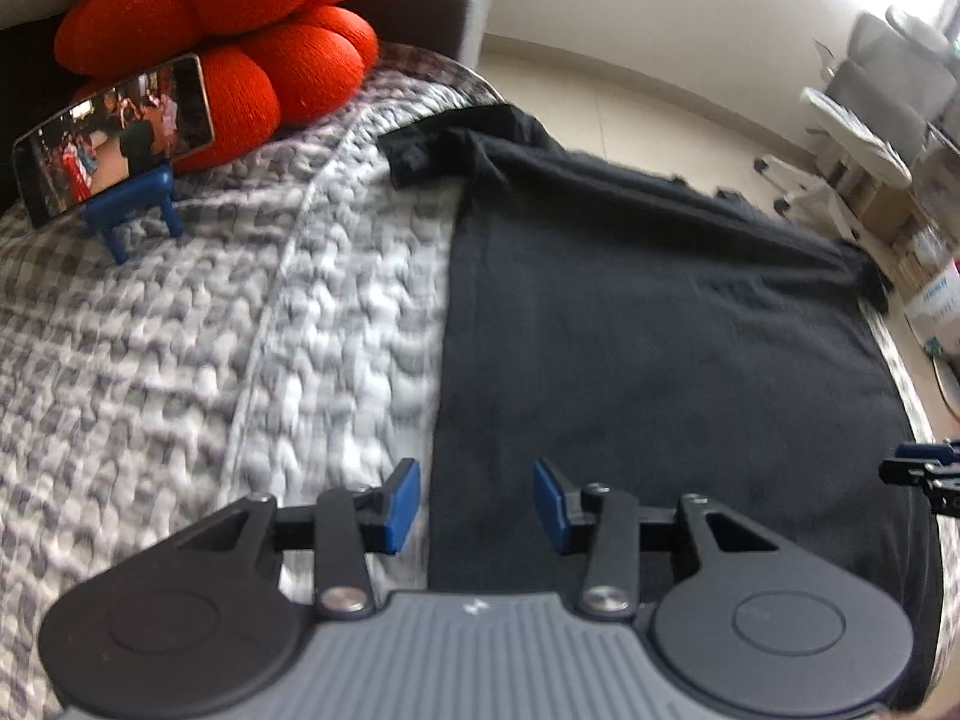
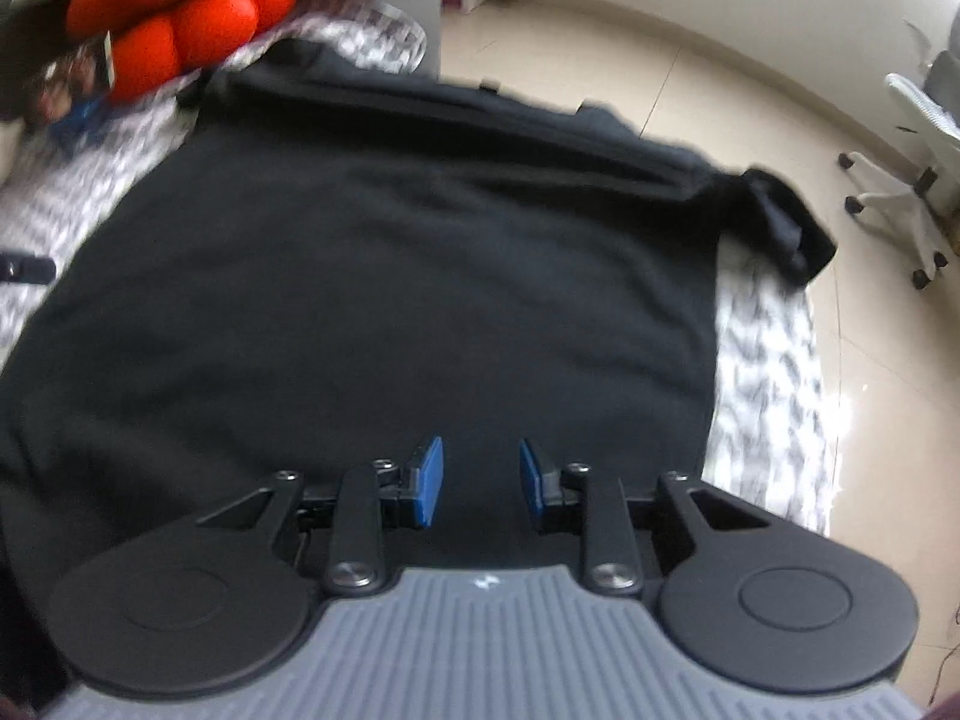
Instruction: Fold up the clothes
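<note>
A black cotton T-shirt lies spread flat along the far edge of a bed covered by a grey-and-white checked quilt, one sleeve hanging off the bed's corner over the tiled floor. The left gripper hovers over the shirt's side hem, blue pads parted and empty. The right gripper hangs above the shirt's body, jaws likewise apart, gripping nothing. An orange knotted cushion props a phone on a blue stand.

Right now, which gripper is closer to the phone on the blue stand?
Left. The left gripper hovers at the shirt's edge nearest the phone; the right gripper is over the shirt, farther away.
</note>
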{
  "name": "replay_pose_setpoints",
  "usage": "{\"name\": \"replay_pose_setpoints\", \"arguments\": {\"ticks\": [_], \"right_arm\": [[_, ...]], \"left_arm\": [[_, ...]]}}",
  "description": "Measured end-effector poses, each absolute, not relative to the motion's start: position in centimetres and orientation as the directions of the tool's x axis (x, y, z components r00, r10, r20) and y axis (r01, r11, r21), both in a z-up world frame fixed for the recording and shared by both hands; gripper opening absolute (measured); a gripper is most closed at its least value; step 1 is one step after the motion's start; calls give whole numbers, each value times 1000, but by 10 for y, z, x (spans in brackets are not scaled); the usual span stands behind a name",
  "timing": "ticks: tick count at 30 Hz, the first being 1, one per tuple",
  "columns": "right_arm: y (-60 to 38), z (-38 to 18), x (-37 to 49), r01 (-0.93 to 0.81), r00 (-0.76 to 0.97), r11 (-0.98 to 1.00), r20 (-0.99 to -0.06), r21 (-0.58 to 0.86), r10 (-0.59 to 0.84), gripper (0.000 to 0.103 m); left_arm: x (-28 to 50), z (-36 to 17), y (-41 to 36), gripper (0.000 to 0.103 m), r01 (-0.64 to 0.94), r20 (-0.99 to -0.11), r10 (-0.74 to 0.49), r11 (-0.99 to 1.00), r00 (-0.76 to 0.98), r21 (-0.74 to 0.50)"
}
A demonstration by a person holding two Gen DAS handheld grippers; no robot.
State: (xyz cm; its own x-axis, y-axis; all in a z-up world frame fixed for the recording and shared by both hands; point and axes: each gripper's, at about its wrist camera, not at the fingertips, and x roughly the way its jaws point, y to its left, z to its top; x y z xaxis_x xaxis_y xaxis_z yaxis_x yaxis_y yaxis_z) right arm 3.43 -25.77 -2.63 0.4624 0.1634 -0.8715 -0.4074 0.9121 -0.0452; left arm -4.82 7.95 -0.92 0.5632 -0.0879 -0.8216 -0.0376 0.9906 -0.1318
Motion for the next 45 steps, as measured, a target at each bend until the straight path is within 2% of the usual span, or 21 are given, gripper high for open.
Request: {"name": "replay_pose_setpoints", "arguments": {"ticks": [6,9,15,24,32,33,34,35,36,38,45], "right_arm": [[-284,-40,19,-353,424,935,-896,-27,134,32],[-300,-33,5,-268,479,961,-876,-72,67,32],[-336,-8,-36,-128,556,982,-810,141,189,32],[-333,-20,-79,-197,481,976,-859,90,177,36],[-328,-38,-84,-194,450,973,-871,121,198,36],[-324,-41,-83,-205,443,972,-874,118,200,33],[-321,-43,-83,-210,440,973,-879,96,182,30],[-318,-41,-85,-215,448,974,-879,71,163,19],[-315,-40,-86,-221,456,974,-878,46,145,8],[-317,-38,-86,-215,463,975,-874,51,148,5],[-337,1,-100,-176,546,981,-822,76,162,4]], "left_arm": [[-74,-25,77,43,-4,-850,-101,993,516,-120],[-86,-19,90,43,-34,-842,-102,989,530,-141],[-123,4,108,43,-39,-804,-143,979,578,-202],[-159,-7,99,43,8,-810,-238,961,536,-277],[-162,-39,83,43,0,-851,-195,975,488,-223],[-161,-40,81,42,3,-851,-183,978,492,-209],[-161,-40,78,38,6,-850,-172,981,497,-195],[-161,-41,76,19,9,-850,-162,983,501,-182],[-162,-39,77,5,11,-848,-168,982,503,-188],[-163,-34,80,3,15,-844,-180,980,505,-200],[-173,-6,92,2,65,-814,-236,969,530,-238]]}}
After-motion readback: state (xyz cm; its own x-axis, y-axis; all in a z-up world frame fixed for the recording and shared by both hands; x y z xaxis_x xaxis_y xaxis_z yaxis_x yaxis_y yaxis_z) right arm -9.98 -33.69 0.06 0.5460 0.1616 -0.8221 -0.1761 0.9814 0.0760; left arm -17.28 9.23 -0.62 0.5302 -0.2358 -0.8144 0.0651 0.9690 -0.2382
